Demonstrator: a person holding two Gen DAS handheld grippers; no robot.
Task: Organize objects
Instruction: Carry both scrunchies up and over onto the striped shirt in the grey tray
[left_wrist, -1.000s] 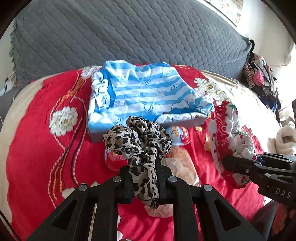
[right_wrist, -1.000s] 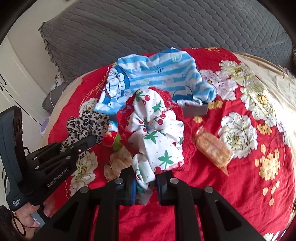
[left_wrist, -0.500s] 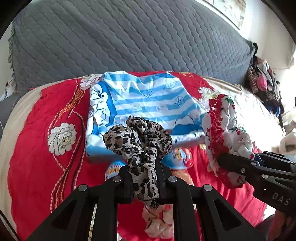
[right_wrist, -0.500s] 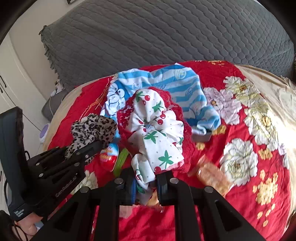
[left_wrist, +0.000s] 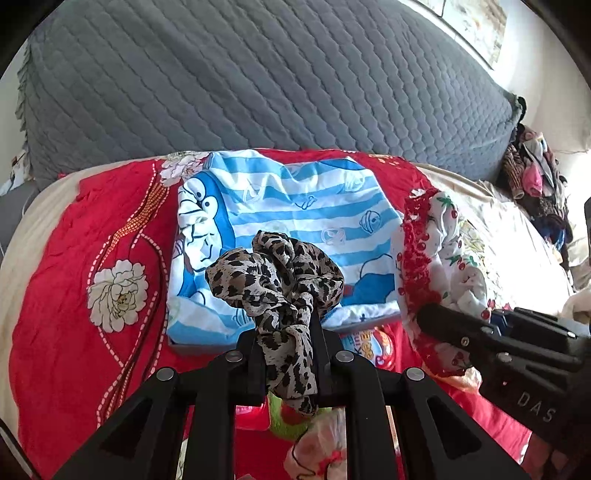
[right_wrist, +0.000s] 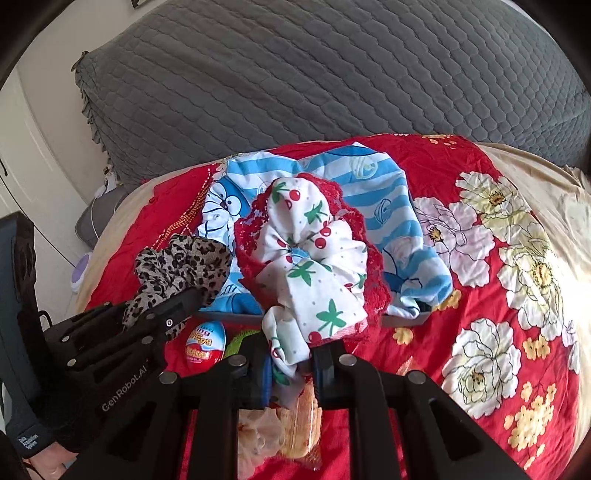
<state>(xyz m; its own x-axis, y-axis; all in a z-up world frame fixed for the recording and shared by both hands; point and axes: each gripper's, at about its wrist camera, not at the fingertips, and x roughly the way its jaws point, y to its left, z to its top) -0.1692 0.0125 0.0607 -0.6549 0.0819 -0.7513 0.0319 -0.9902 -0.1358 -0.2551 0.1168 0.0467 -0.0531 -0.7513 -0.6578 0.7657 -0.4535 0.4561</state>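
My left gripper (left_wrist: 287, 334) is shut on a leopard-print scrunchie (left_wrist: 275, 273), held up over the near edge of a grey box draped with a blue-and-white striped cartoon cloth (left_wrist: 295, 206). My right gripper (right_wrist: 291, 356) is shut on a white cherry-print scrunchie with red lace trim (right_wrist: 308, 266), lifted in front of the same cloth-draped box (right_wrist: 373, 192). Each gripper shows in the other's view: the right one (left_wrist: 491, 332) beside the cherry scrunchie (left_wrist: 439, 266), the left one (right_wrist: 110, 332) with the leopard scrunchie (right_wrist: 181, 266).
A red floral bedspread (right_wrist: 480, 295) covers the bed, with a grey quilted headboard cushion (left_wrist: 258, 74) behind. A red-and-blue toy egg (right_wrist: 205, 343), a green item (right_wrist: 240, 338) and wrapped snacks (right_wrist: 299, 424) lie below the grippers. A heap of clothes (left_wrist: 535, 184) sits at far right.
Both grippers have carried their scrunchies forward toward the cloth-covered box, which now sits lower and nearer in both views. The egg and snack packets have slipped beneath the grippers.
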